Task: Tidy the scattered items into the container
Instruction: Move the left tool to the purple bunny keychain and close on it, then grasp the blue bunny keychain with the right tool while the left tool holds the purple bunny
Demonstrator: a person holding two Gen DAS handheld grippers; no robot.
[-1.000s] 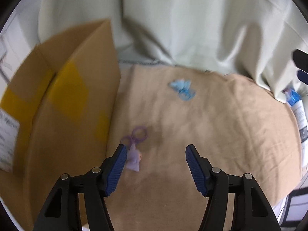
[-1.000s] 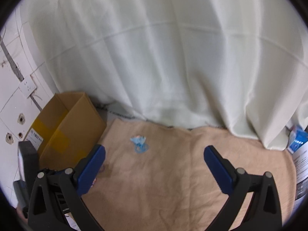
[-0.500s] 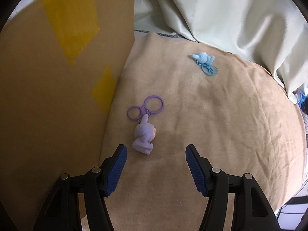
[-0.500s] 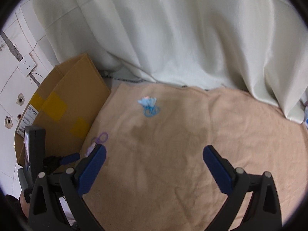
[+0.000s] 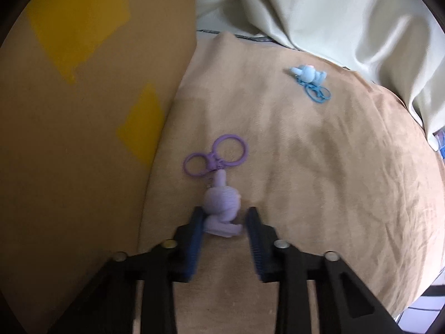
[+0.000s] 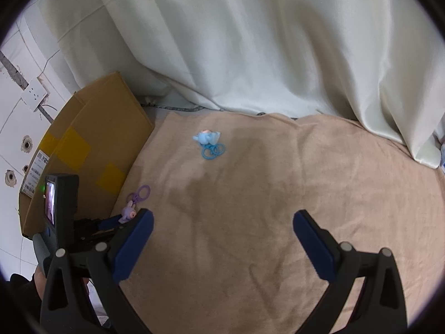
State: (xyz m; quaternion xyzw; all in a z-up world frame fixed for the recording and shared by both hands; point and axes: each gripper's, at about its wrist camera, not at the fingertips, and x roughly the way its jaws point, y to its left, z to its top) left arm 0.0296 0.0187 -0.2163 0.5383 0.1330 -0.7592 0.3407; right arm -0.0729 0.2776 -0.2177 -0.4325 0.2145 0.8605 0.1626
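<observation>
To the left of the left gripper's (image 5: pixel 224 224) fingers stands the cardboard box (image 5: pixel 83 111), its side wall just beside them. Half a second ago those fingers were spread wide with the purple keychain toy (image 5: pixel 222 208) lying ahead of their left tip; now they have moved forward and narrowed so the toy's body sits between them. The left pad appears to touch it, while a sliver of gap may remain on the right, so the pinch looks nearly but not surely complete. Its purple rings (image 5: pixel 215 156) lie ahead of the tips on the tan cloth (image 5: pixel 319 181). The blue keychain toy (image 5: pixel 310 76) lies far ahead and to the right, untouched. Further right, the right gripper (image 6: pixel 222 239) hovers with fingers spread wide, holding nothing. Judging from this, the first pickup is underway and the box is close for the drop.
</observation>
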